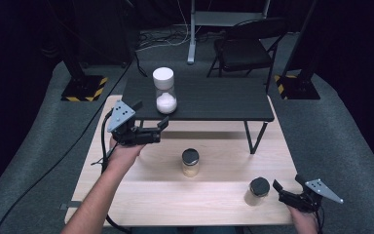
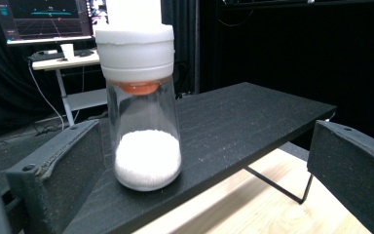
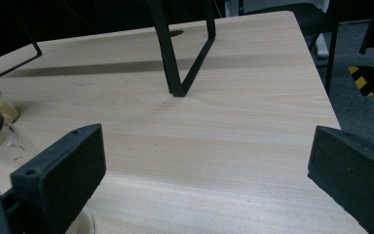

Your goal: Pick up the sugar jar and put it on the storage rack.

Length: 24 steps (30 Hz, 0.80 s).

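- Left gripper (image 1: 152, 127) wide open, holding nothing, aimed at the white-lidded jar (image 1: 165, 91)
- That jar stands upright near the front-left edge of the black shelf (image 1: 214, 100), just beside the left jaw, not touching
- Right gripper (image 1: 288, 187) wide open, empty, over the table (image 1: 141, 190) beside a black-lidded jar (image 1: 258, 190)
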Available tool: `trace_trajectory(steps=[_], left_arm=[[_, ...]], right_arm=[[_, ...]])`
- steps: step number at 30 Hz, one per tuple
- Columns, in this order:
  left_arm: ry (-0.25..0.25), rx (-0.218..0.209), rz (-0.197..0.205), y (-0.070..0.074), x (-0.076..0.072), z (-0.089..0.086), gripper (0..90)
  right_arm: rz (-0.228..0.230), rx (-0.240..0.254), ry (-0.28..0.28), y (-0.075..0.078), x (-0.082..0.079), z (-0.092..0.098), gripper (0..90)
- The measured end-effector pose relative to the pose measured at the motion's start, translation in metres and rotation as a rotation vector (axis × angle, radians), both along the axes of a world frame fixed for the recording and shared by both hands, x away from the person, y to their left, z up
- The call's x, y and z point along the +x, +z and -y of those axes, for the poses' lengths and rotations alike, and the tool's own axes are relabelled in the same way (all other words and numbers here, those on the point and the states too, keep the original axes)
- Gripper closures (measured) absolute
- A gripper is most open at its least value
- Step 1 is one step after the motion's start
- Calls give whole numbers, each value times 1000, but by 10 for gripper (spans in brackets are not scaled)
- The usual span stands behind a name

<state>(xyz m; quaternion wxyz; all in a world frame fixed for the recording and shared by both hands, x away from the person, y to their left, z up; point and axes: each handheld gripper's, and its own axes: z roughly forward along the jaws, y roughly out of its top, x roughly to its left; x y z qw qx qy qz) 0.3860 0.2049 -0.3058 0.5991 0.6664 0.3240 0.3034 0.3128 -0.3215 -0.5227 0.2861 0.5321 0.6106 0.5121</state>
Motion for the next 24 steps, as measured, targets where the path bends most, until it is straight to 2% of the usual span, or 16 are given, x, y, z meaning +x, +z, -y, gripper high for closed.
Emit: trace_trajectory(steps=[8,13,16,19,24], left_arm=[[3,-14,7,-11,-12,-11,4],[10,-8,-5,-23,-18,-17,3],[9,-19,-17,-30,-21,-21,4],[6,2,-28,-40,-26,-22,4],[12,12,-35,-54,-35,-23,4]], right_arm=[[-1,0,2,0,0,0,0],[0,0,1,0,0,0,0],[0,0,1,0,0,0,0],[0,1,1,0,0,0,0],[-1,0,3,0,0,0,0]])
